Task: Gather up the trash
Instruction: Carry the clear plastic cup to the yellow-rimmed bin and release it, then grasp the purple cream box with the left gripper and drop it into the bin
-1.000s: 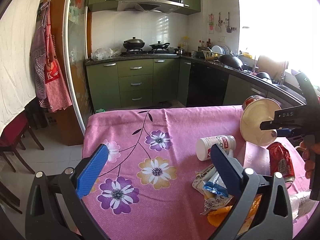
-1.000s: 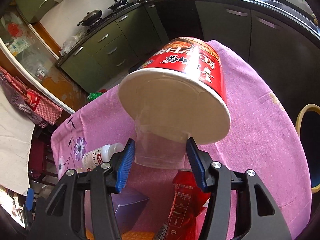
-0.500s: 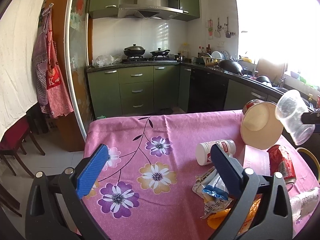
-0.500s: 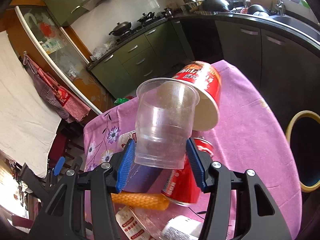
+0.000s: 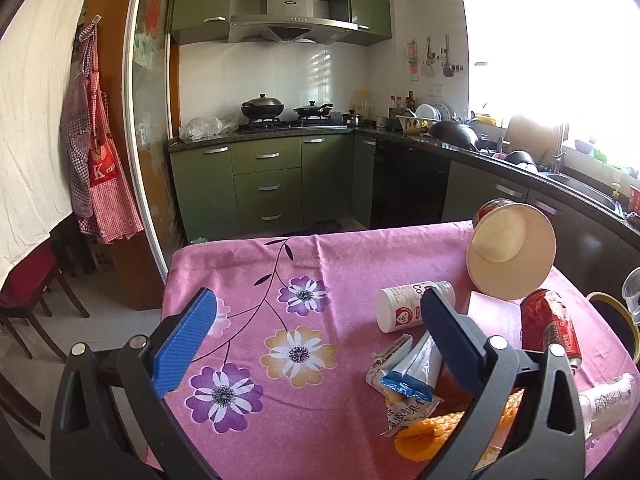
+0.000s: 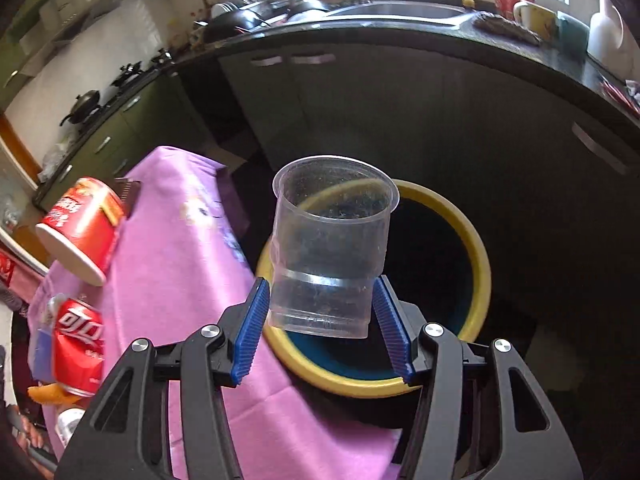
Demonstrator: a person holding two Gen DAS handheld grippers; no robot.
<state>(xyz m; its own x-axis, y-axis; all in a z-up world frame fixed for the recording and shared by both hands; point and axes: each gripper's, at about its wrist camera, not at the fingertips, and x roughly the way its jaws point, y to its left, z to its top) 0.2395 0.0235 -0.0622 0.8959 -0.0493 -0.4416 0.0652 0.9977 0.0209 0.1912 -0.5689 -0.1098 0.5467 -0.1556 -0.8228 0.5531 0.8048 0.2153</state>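
One cup [image 6: 330,240] clenched in right tool [image 6: 320,328] over bin [image 6: 476,248] | left tool [image 5: 316,340] released, empty | risk: thin cup slips, missing bin

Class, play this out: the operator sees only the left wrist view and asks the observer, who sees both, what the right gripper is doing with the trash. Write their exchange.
Operator: Is the right gripper holding anything?
Observer: Yes, the right gripper grips a clear plastic cup by its base.
Operator: Where is it?
Observer: Past the table edge, above a yellow-rimmed bin.
Operator: Is the bin's opening clear?
Observer: It looks dark and open below the cup.
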